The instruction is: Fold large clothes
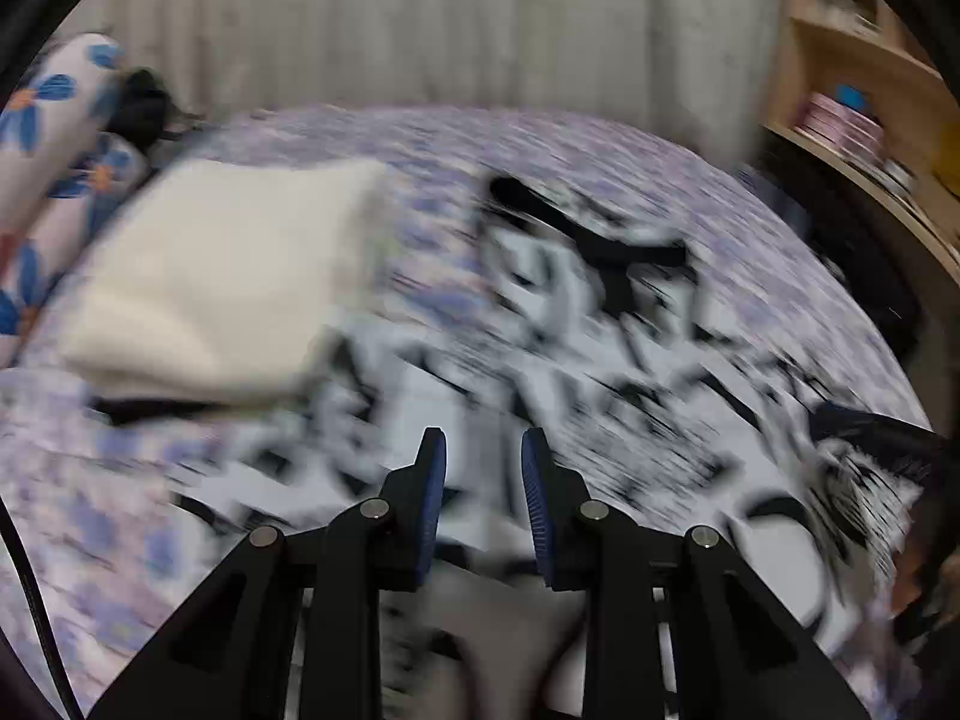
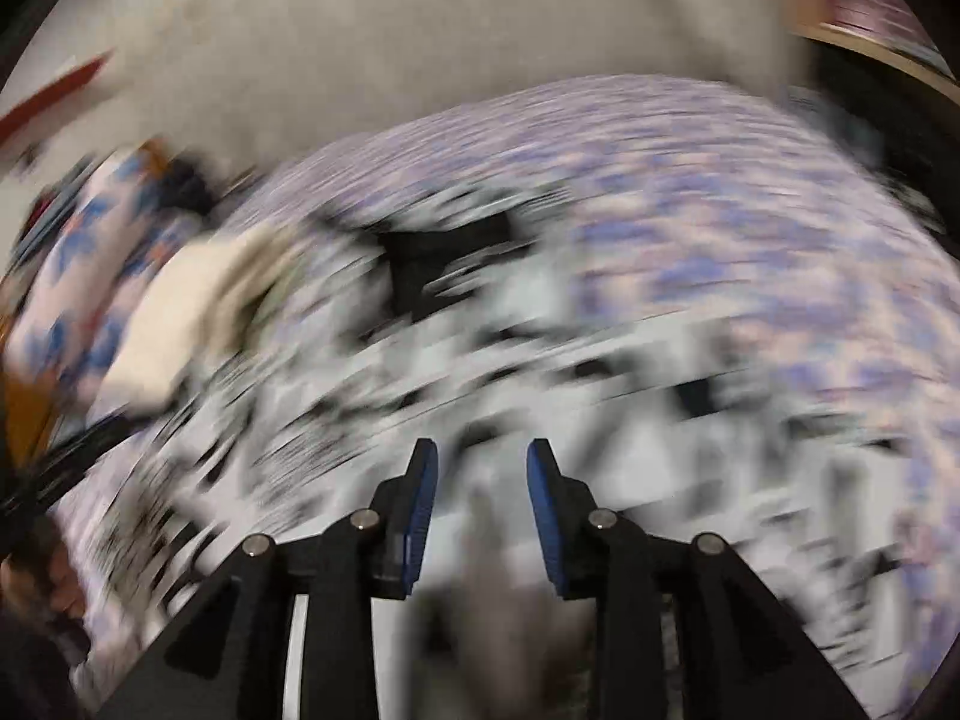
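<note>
bed with a lilac and blue floral sheet (image 1: 540, 138), pale pillows printed with big blue flowers (image 1: 54, 138) at its left edge, light pleated curtain (image 1: 420, 18) behind, light wooden shelf unit (image 1: 864, 78) at right, all blurred

Bed (image 1: 600, 138) surface: bare floral sheet along the upper right of the left wrist view, free to pass. Centre is covered by the black-and-white patterned garment (image 1: 570, 324), flat and low. Folded cream cloth (image 1: 228, 276) stacks up at centre left, a raised obstacle. Floral pillows (image 1: 48, 138) block the far left edge. Wooden shelf unit (image 1: 858, 78) closes off the upper right. Curtain (image 1: 420, 18) backs the far side. Right wrist view is heavily blurred; bare sheet (image 2: 750, 210) lies in its right half.
</note>
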Demonstrator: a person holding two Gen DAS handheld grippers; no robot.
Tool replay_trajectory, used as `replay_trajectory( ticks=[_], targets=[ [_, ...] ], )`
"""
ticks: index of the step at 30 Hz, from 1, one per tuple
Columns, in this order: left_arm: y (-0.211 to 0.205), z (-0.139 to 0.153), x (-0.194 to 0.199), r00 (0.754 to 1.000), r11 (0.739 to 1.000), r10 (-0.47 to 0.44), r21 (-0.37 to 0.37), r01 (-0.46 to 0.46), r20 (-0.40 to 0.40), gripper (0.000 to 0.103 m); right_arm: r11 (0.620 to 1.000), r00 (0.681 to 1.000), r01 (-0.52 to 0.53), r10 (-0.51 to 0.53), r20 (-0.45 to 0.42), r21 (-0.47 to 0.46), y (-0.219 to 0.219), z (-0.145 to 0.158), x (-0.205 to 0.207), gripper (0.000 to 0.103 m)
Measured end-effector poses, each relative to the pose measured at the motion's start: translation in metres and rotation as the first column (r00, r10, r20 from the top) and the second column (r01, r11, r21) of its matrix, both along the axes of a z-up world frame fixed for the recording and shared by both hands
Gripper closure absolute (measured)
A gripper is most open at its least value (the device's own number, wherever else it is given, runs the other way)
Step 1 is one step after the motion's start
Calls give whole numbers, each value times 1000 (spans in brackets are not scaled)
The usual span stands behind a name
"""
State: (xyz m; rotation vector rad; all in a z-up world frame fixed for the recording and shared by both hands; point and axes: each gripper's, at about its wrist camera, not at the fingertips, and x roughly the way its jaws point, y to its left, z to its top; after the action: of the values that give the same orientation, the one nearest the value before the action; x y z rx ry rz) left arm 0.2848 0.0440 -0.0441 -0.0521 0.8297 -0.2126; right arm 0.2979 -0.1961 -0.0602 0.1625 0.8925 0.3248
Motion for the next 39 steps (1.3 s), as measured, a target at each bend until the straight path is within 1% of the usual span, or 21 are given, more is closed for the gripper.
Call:
replay_trajectory(
  ticks=[2,4,6,8,9,10,11,12,13,14,16,17,19,21,24,27,29,31,34,37,39],
  targets=[
    [-22,-14,-2,997,998,-63,-19,62,-35,79,996,996,-86,87,-12,9,31,-8,-3,72],
    [-35,-32,4,995,998,-70,-3,70,-66,79,990,991,-132,131,-14,-50,56,-20,3,72],
    [-41,-53,19,992,999,-42,20,45,-117,79,988,993,-119,115,-38,-94,59,-35,17,73],
    [-34,-69,35,989,998,16,63,-7,-146,79,986,998,-60,54,-45,-154,46,-45,31,75],
    [-25,-75,45,987,995,59,92,-45,-149,82,981,999,-6,-1,-36,-193,30,-49,38,76],
    [-16,-76,52,985,993,83,95,-69,-150,86,981,999,37,-43,-28,-190,7,-50,46,87],
    [-3,-75,58,983,993,104,74,-93,-154,87,983,998,57,-63,-31,-174,-7,-51,50,103],
    [6,-74,61,981,992,118,62,-110,-154,93,984,994,100,-105,-30,-146,-33,-49,54,103],
    [18,-72,65,978,989,141,56,-134,-156,99,975,988,148,-152,-8,-168,-52,-46,56,103],
    [29,-72,67,976,990,144,40,-139,-163,100,961,981,194,-196,8,-195,-67,-44,56,103],
    [42,-73,67,975,988,152,35,-148,-161,100,891,941,331,-334,43,-312,-104,-45,60,103],
    [47,-74,67,975,988,153,36,-149,-163,100,878,928,364,-372,35,-310,-123,-48,61,103],
    [52,-77,66,974,989,149,18,-148,-170,100,893,909,400,-415,-33,-207,-159,-54,59,103],
    [52,-78,68,973,988,153,17,-152,-172,100,900,904,412,-424,-60,-143,-170,-52,56,103],
    [50,-75,66,968,985,174,33,-171,-180,100,891,904,411,-425,-37,-191,-155,-37,48,100],
    [44,-60,50,966,984,180,28,-178,-184,93,928,932,350,-359,-44,-129,-128,-21,30,99],
    [30,-49,32,976,989,149,18,-149,-159,90,948,951,303,-308,-33,-99,-107,-11,18,98],
    [13,-37,12,985,994,107,6,-107,-134,88,970,972,231,-234,-32,-70,-72,-4,3,81],
    [-12,-29,-17,992,996,62,-49,-68,-113,88,991,991,129,-129,-18,-22,-17,1,-18,65],
    [-26,-35,-40,992,994,69,-79,-77,-107,88,998,998,61,-61,-11,-14,21,-4,-31,64],
    [-31,-49,-50,987,993,71,-86,-84,-144,88,998,999,41,-42,-16,-50,38,-15,-38,64]
  ],
)
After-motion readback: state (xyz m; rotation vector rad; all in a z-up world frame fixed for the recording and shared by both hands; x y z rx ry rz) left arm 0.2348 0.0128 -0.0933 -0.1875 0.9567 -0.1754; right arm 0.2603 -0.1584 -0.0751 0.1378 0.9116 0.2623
